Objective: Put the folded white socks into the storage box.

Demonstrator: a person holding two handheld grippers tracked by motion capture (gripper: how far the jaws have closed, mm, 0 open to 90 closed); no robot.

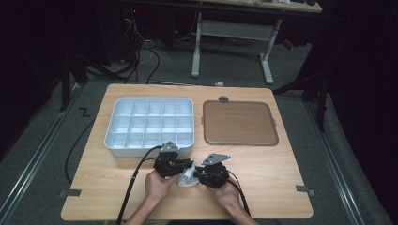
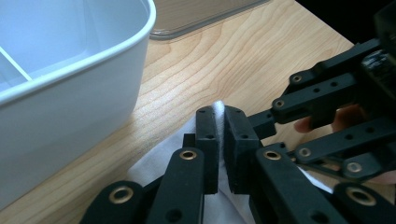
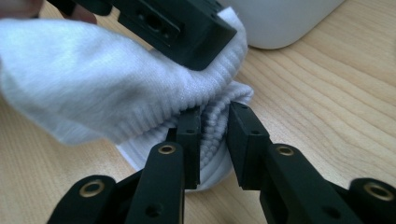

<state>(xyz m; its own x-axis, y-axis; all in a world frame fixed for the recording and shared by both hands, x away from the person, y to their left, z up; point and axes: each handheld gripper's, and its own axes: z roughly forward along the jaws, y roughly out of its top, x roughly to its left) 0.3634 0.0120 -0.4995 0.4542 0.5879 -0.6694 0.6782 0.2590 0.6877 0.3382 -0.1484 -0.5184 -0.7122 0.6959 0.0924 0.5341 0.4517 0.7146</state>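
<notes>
We counted one white sock (image 1: 187, 177) on the bench (image 1: 277, 178), held between two tools, the left tool (image 1: 180, 165) and the right tool (image 1: 199, 176). There was one white divided tray (image 1: 115, 140) with fifteen compartments, three rows of five, and one brown tray (image 1: 239, 123) beside it.

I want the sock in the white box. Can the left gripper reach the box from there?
Probably yes: the left gripper, shut on the white sock, sits just before the white box, with bare table between.

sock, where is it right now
In the high view the white sock is at the table's near edge, between the left gripper and right gripper, just before the white tray.
</notes>
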